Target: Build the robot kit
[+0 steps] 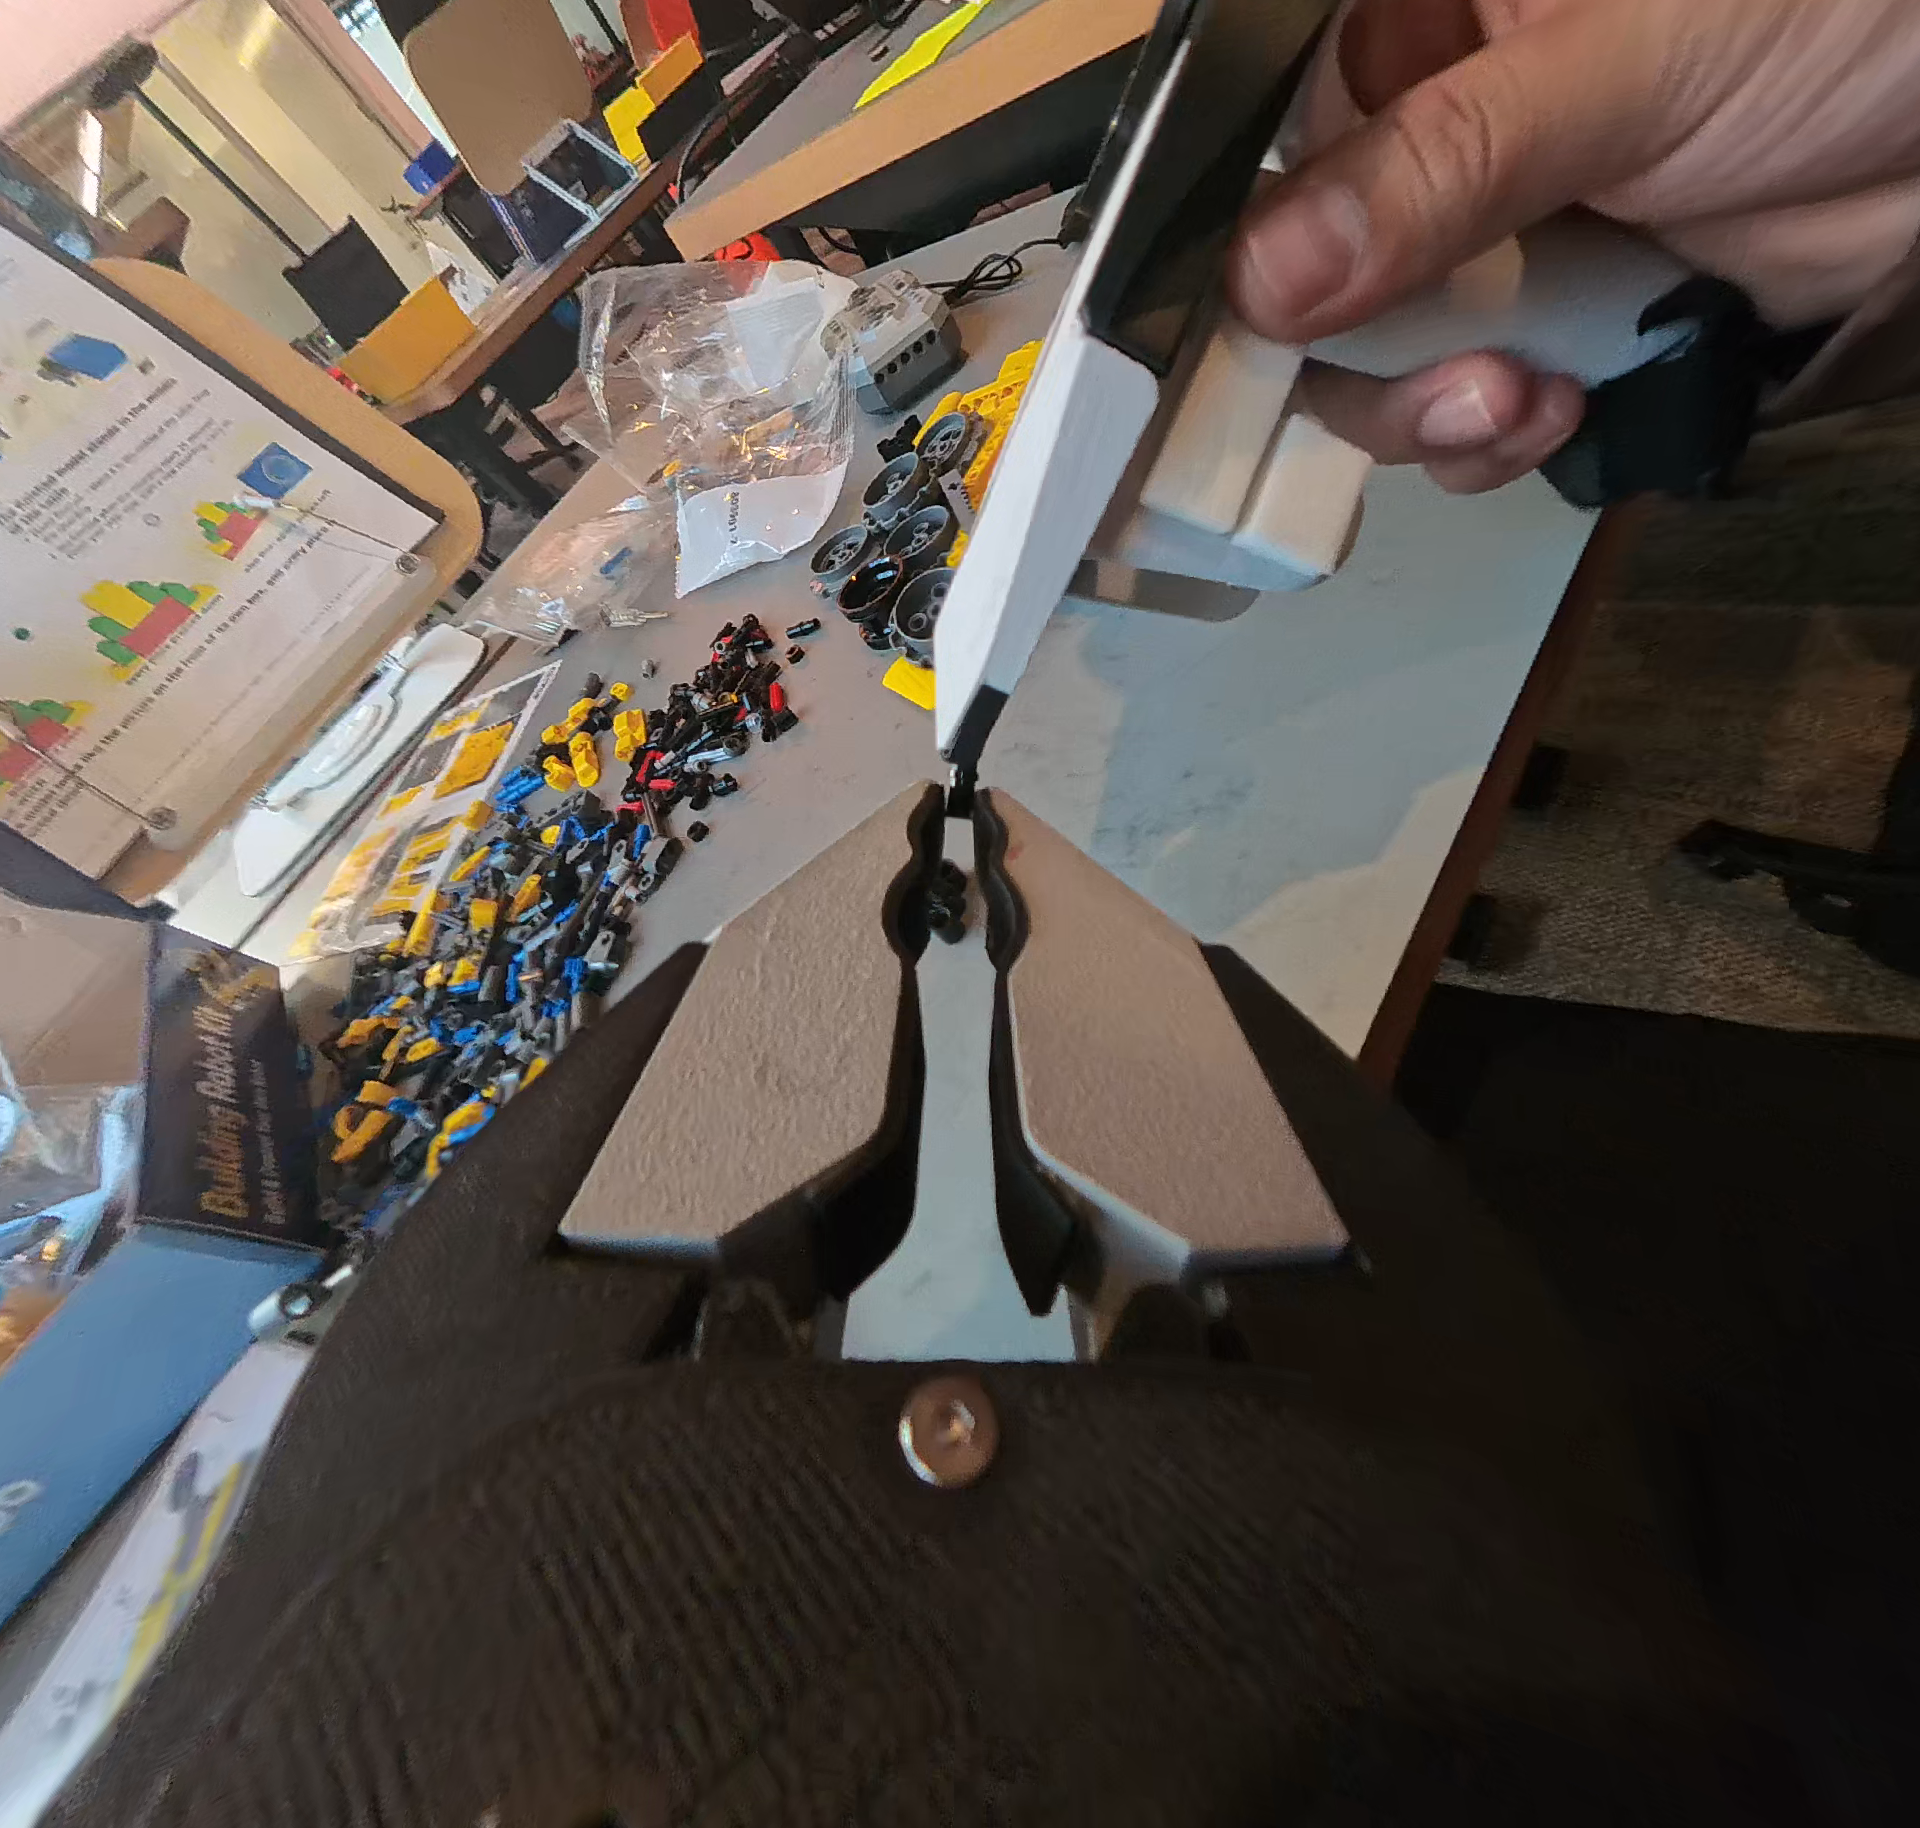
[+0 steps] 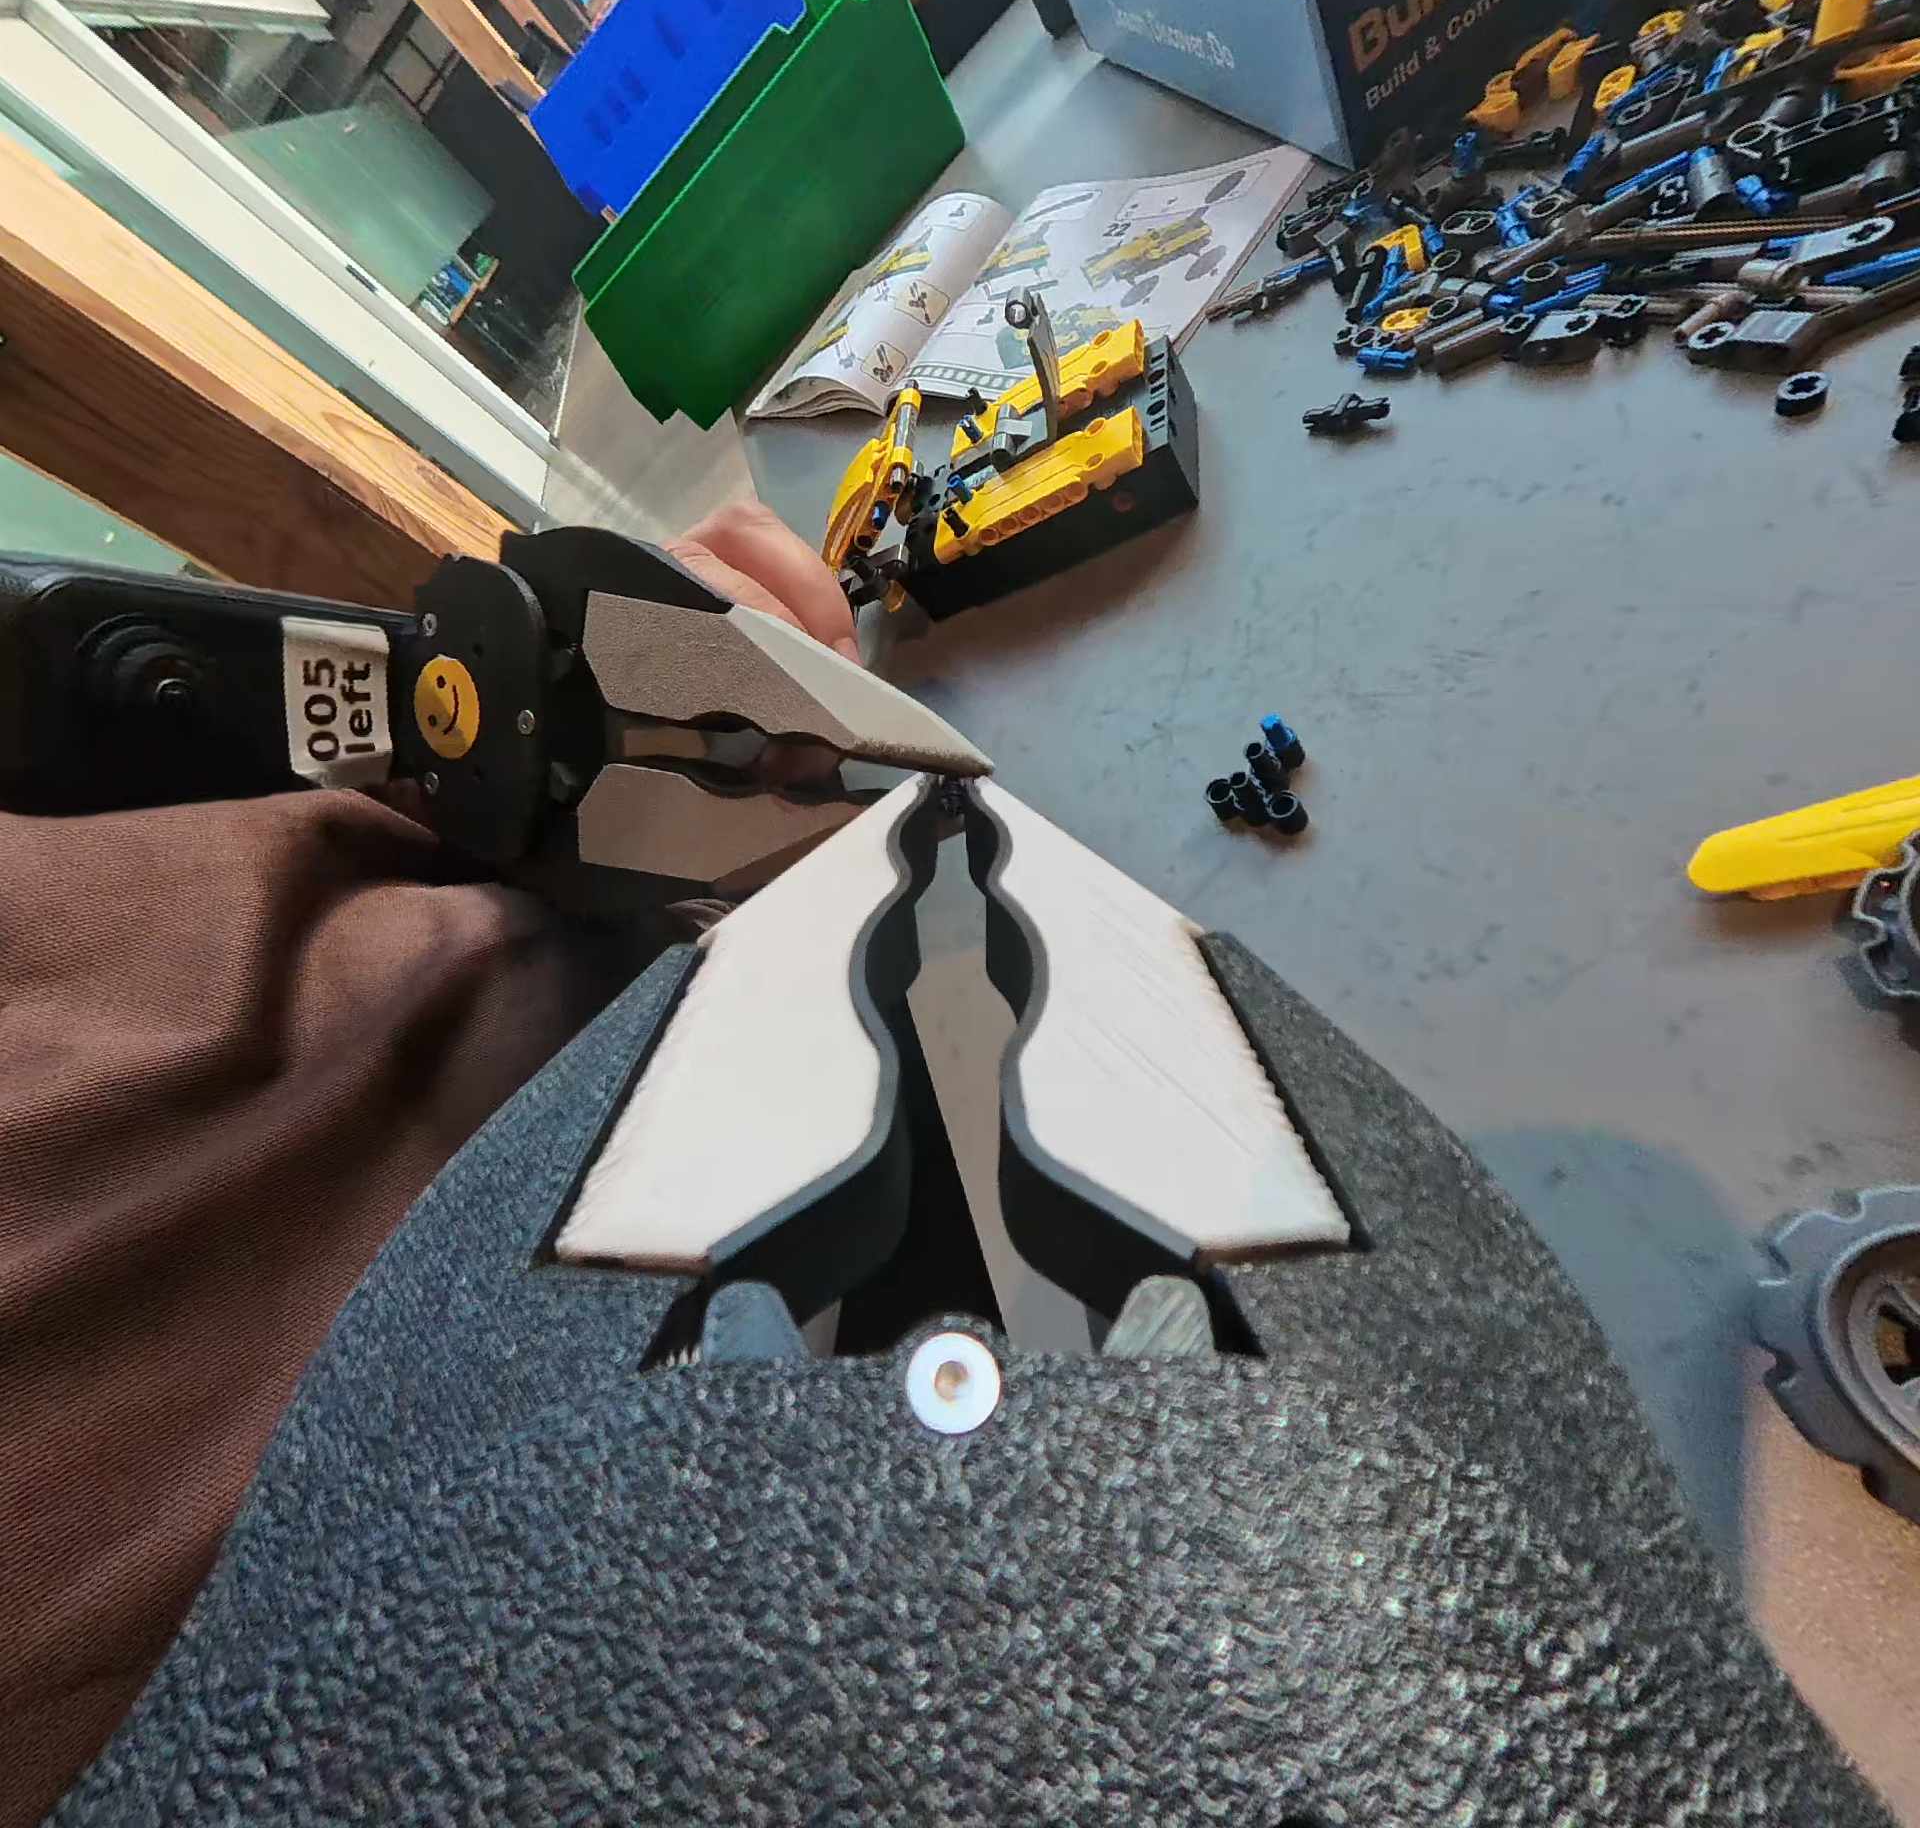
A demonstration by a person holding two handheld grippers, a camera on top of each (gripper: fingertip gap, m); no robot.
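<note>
Left claw (image 1: 958, 804) and right claw (image 2: 948, 791) both clamp 1 small black plastic pin (image 1: 957, 779) above the grey table (image 1: 1247, 739).

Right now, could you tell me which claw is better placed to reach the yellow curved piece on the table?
Probably the right claw: the yellow curved piece lies on its open side, while the left claw sits opposite. Both pinch a small black part.

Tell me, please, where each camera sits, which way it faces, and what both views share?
Left wrist view: on the left gripper, looking across the grey table at loose building pieces; a hand holds the right gripper.
Right wrist view: on the right gripper, facing a yellow model; a brown sleeve shows.
Shared: both grippers' tips meeting on a small black piece.
</note>
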